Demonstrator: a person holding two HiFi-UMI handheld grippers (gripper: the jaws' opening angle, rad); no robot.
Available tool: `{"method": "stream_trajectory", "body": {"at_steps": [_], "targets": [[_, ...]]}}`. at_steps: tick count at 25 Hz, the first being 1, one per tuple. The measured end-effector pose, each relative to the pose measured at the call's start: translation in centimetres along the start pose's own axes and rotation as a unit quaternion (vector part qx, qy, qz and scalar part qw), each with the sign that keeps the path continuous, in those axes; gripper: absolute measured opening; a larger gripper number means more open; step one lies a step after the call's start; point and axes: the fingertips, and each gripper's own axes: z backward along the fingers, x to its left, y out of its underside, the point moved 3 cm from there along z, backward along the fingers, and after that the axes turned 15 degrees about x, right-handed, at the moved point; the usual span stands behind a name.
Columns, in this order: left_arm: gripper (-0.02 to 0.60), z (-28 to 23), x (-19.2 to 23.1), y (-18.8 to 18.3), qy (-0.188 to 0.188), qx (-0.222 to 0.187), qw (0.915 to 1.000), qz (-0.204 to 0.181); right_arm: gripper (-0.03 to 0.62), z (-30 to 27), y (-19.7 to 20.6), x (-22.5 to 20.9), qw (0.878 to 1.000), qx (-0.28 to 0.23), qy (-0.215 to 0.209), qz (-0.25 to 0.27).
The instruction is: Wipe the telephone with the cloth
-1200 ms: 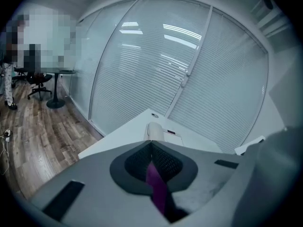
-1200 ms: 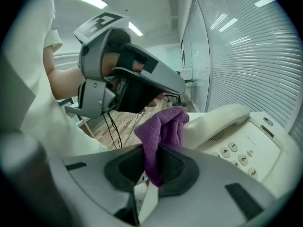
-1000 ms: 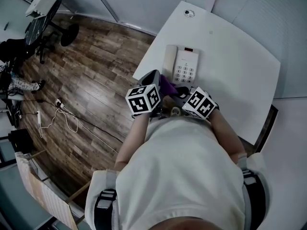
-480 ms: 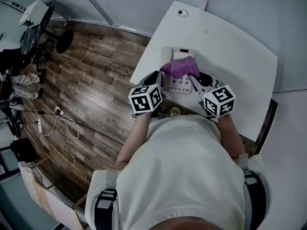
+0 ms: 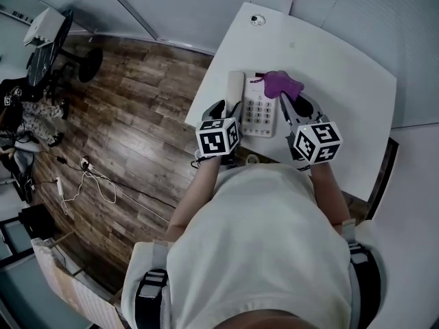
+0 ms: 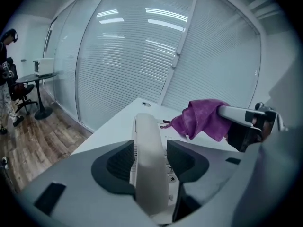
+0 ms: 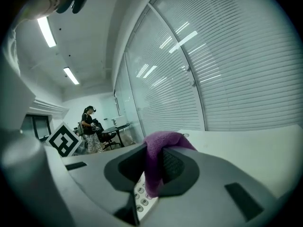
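cloth (image 5: 281, 83): soft fuzzy fabric | telephone (image 5: 260, 115): smooth matt plastic | floor (image 5: 137, 122): wood planks

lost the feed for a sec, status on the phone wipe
Left gripper jaws just opening, handset between them, ungripped. Right gripper shut on cloth. Cloth over telephone far end. Nothing blocking.

A white telephone (image 5: 260, 112) lies on the white table (image 5: 343, 67), its handset (image 5: 235, 88) cradled along its left side. The right gripper (image 5: 287, 96) pinches a purple cloth (image 5: 281, 83) over the phone's far right corner. The left gripper (image 5: 223, 110), its jaws just opened, has the handset's near end between them.
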Motion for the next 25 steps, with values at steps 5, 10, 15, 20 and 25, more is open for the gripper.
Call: {"method": "stream_trajectory", "body": {"at_steps": [5, 10, 15, 20, 25], "targets": [[0.230, -1.5, -0.5, -0.2, -0.018, 0.017, 0.9996, -0.015, 0.069, -0.2, -0.4, -0.2, 1.000, -0.004, -0.002, 0.002], [0.250, -2.5, -0.6, -0.2, -0.047, 0.024, 0.9984, -0.021, 0.069, -0.5, -0.2, -0.3, 1.000, 0.001, -0.001, 0.002], [0.248, -2.9, -0.2, -0.4, -0.069, 0.029, 0.9969, -0.023, 0.069, -0.9, -0.4, 0.0, 1.000, 0.005, -0.004, 0.003], [0.229, -3.1, -0.1, -0.3, -0.075, 0.027, 0.9965, -0.024, 0.069, -1.3, -0.1, 0.2, 1.000, 0.009, -0.006, 0.013], [0.225, -2.8, 0.1, -0.2, -0.065, 0.023, 0.9976, -0.012, 0.069, -1.3, 0.2, 0.7, 1.000, 0.016, -0.011, 0.018]]}}
